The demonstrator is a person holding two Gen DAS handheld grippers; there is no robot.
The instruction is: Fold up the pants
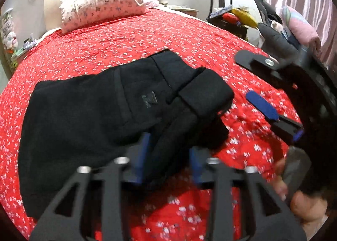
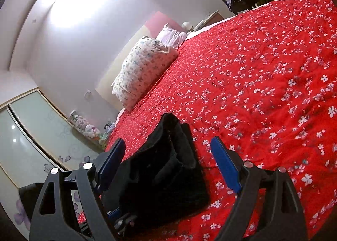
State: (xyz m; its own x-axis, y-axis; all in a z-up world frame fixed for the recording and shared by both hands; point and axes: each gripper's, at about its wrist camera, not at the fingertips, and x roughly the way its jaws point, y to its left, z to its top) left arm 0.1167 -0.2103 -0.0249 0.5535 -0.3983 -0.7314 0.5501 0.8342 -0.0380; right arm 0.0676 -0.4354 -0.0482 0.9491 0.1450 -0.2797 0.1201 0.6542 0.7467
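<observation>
Black pants (image 1: 101, 112) lie folded on the red flowered bedspread (image 1: 126, 36), waistband end toward the right. My left gripper (image 1: 168, 156) has its blue pads on either side of a fold of the pants at their near edge; the jaws stand partly open, with fabric between them. My right gripper (image 1: 263, 85) shows in the left wrist view, open and empty over the bedspread just right of the pants. In the right wrist view the right gripper (image 2: 168, 152) is open with the pants (image 2: 164, 173) lying between and beyond its fingers.
A flowered pillow (image 1: 103, 9) lies at the head of the bed. A dark chair (image 1: 227, 15) piled with things stands beyond the far right edge. A wardrobe with glass doors (image 2: 31, 127) stands at the left.
</observation>
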